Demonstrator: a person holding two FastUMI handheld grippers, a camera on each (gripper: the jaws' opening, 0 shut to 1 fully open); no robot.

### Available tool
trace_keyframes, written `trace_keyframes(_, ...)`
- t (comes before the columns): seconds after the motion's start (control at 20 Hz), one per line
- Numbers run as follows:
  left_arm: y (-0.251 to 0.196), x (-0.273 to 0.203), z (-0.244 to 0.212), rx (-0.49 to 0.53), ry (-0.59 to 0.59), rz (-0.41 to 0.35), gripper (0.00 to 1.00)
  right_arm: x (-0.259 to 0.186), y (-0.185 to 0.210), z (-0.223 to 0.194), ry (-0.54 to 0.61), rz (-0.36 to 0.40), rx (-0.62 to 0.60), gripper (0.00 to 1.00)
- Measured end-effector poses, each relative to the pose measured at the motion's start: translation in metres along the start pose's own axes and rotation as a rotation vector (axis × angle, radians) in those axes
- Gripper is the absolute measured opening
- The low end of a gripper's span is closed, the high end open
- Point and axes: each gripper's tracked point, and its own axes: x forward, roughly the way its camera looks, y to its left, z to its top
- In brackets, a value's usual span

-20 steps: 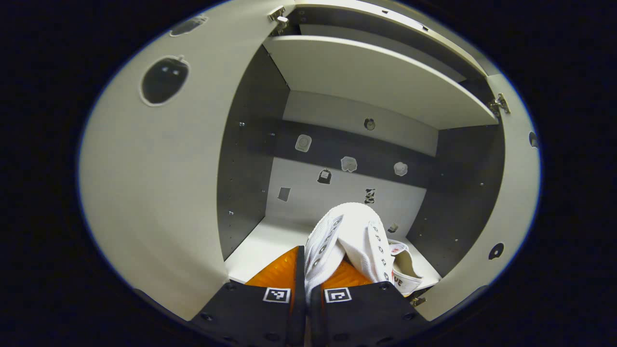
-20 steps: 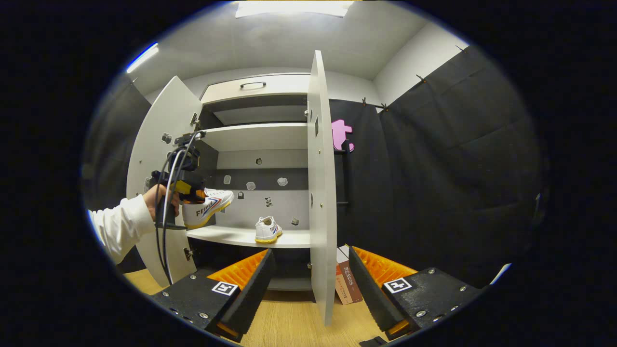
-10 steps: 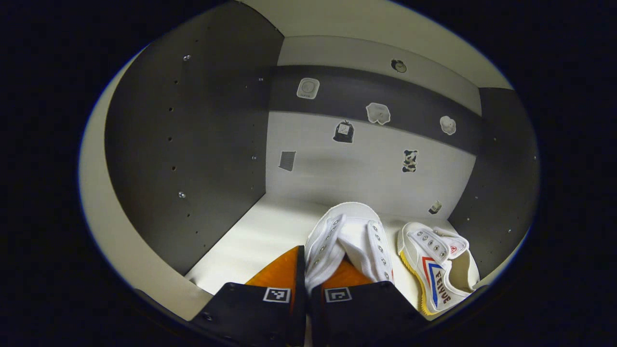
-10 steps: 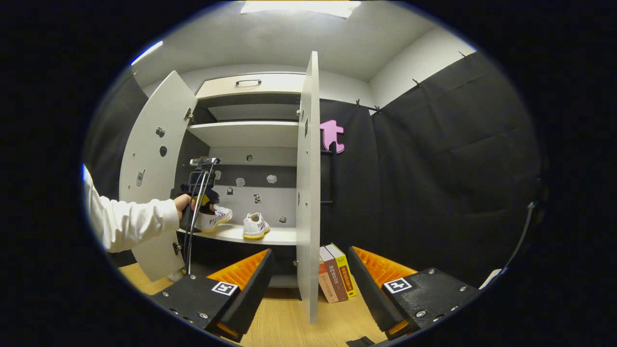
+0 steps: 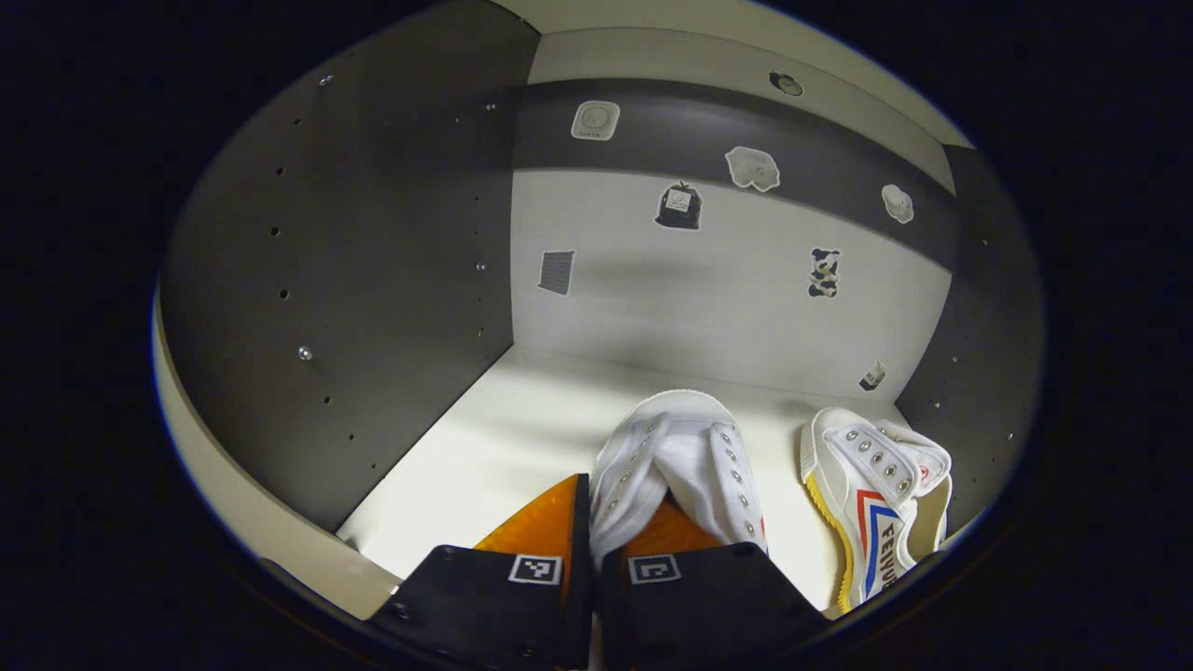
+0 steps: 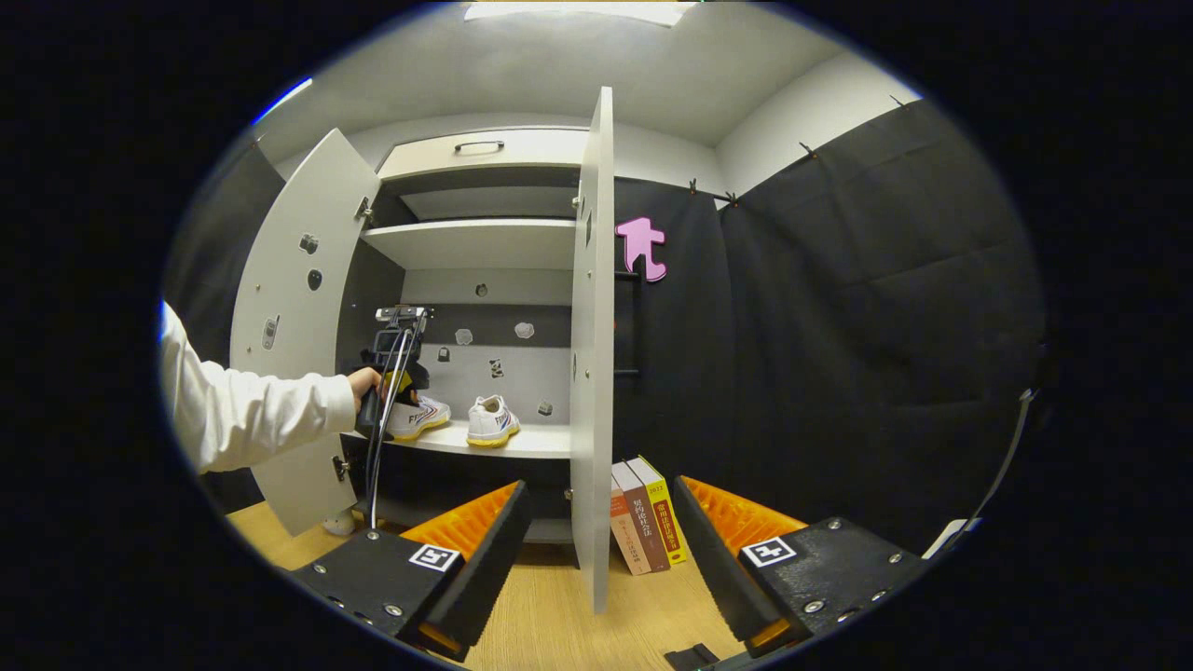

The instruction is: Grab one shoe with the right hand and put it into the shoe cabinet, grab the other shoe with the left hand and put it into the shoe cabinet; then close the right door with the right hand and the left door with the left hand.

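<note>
My left gripper (image 5: 591, 522) is deep inside the shoe cabinet (image 5: 373, 261), both fingers squeezed together on the collar of a white canvas shoe (image 5: 678, 466), toe pointing at the back wall and sitting over the pale shelf (image 5: 503, 438). Can't tell from here if the sole is fully down on the shelf yet. Just to its right is the other shoe (image 5: 876, 494), already on the shelf: white with a yellow sole edge, red and blue stripes and a printed brand name on the side, though I can only make out some of the letters. A bunch of small stickers (image 5: 678, 205) dot the back wall, too tiny to read. My right gripper (image 6: 596, 550) is hanging back outside, fingers wide apart and holding nothing, looking edge-on at the open right door (image 6: 593, 354). The left door (image 6: 298, 317) is swung open too. Some books (image 6: 648, 513) stand on the wooden floor (image 6: 559, 634) by the cabinet; spine text too small for me.
</note>
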Motion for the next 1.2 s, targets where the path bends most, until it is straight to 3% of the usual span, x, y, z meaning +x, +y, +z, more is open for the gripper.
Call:
trace_keyframes(0.15,-0.007,-0.001,0.0,0.045,0.011,-0.016,0.19,0.003,0.0,-0.001,-0.002,0.01,0.022,0.94)
trace_keyframes(0.2,-0.01,-0.003,0.001,0.049,0.006,-0.024,0.25,0.003,0.0,-0.001,-0.004,0.013,0.026,0.94)
trace_keyframes(0.35,0.0,-0.007,0.001,0.059,0.008,0.02,0.37,0.005,0.001,-0.006,0.003,0.026,0.028,0.94)
trace_keyframes(0.5,0.004,-0.015,0.003,0.056,-0.008,0.012,0.63,0.006,0.002,-0.006,0.0,0.038,0.033,0.94)
trace_keyframes(0.8,0.007,-0.063,0.015,0.027,-0.153,-0.061,0.98,0.009,0.015,-0.001,-0.016,0.087,0.053,0.94)
trace_keyframes(1.2,0.01,-0.203,0.054,0.027,-0.427,-0.198,0.96,0.018,0.036,0.003,-0.024,0.158,0.07,0.94)
